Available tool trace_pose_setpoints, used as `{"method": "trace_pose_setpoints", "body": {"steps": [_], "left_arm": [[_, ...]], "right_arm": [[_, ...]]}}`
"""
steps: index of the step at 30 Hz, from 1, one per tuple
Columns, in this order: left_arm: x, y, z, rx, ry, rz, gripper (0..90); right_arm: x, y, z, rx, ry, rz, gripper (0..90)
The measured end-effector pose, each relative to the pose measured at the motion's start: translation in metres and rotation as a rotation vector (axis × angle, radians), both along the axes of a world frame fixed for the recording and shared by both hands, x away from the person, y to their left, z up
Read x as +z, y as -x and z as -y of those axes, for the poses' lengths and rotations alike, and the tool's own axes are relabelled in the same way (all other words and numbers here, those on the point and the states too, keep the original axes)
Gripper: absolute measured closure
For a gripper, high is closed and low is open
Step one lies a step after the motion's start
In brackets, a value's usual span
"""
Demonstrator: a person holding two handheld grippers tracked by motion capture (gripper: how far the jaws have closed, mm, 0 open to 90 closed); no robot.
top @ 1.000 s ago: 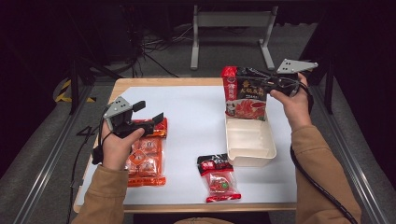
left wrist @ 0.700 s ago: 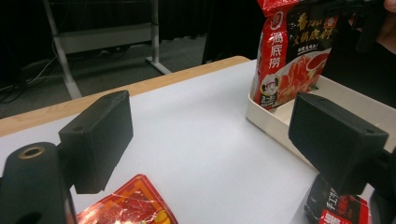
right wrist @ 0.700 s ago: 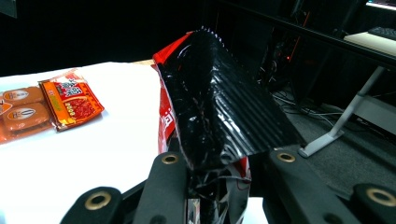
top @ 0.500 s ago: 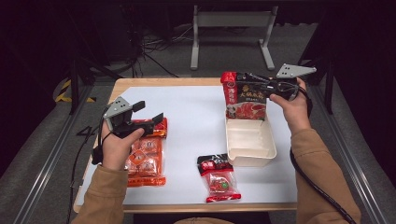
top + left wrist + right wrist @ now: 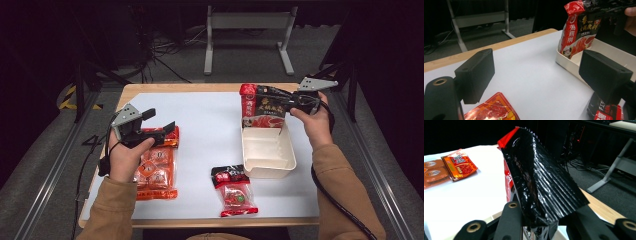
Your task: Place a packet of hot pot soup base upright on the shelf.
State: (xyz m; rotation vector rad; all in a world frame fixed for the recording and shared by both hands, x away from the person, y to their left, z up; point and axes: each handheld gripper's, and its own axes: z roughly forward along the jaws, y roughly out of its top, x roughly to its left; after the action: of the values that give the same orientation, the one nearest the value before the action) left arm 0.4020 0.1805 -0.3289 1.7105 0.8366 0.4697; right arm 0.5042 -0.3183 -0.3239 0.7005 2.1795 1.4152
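Observation:
A red and black pouch point(image 5: 262, 107) hangs upright over the far end of the white tray point(image 5: 270, 172), its lower edge at the tray's rim. My right gripper point(image 5: 278, 98) is shut on the pouch's top edge; in the right gripper view the crimped black seal point(image 5: 541, 182) sits pinched between the jaws of that gripper point(image 5: 541, 220). My left gripper point(image 5: 160, 121) stands open just above the far end of an orange snack pack point(image 5: 157, 170), with nothing between its jaws. The left gripper view looks across the white mat at the pouch point(image 5: 579, 32) and the tray point(image 5: 566, 63).
A small red and black packet point(image 5: 234, 190) lies near the front edge, left of the tray. The white mat point(image 5: 205, 125) covers a wooden table. A metal stand point(image 5: 247, 30) and cables sit on the floor beyond the table.
My right hand has come down with the pouch, bringing its lower edge to the tray's far end. The left hand has stayed where it was.

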Motion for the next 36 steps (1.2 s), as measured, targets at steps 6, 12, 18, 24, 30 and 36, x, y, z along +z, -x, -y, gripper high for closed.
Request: {"method": "trace_pose_setpoints", "body": {"steps": [6, 12, 18, 24, 30, 36], "left_arm": [[-0.001, 0.001, 0.000, -0.004, -0.010, -0.009, 13.8], [-0.003, 0.001, -0.003, 0.001, -0.022, -0.013, 13.4], [-0.006, 0.000, -0.006, 0.001, -0.032, -0.024, 12.6], [-0.007, -0.001, -0.007, -0.007, -0.040, -0.023, 12.5], [-0.008, -0.001, -0.008, -0.017, -0.054, -0.026, 12.2], [-0.007, 0.002, -0.011, -0.029, -0.069, -0.019, 11.9]], "right_arm": [[-0.004, 0.002, 0.005, -0.024, 0.008, -0.018, 74.7], [-0.005, 0.003, 0.005, -0.029, 0.011, -0.022, 74.5], [-0.003, 0.004, 0.005, -0.044, 0.004, -0.044, 66.9], [-0.002, 0.008, 0.011, -0.059, -0.080, -0.098, 46.3], [0.004, 0.019, 0.019, -0.083, -0.103, -0.100, 37.5], [0.012, 0.035, 0.029, -0.104, -0.093, -0.086, 34.4]]}}
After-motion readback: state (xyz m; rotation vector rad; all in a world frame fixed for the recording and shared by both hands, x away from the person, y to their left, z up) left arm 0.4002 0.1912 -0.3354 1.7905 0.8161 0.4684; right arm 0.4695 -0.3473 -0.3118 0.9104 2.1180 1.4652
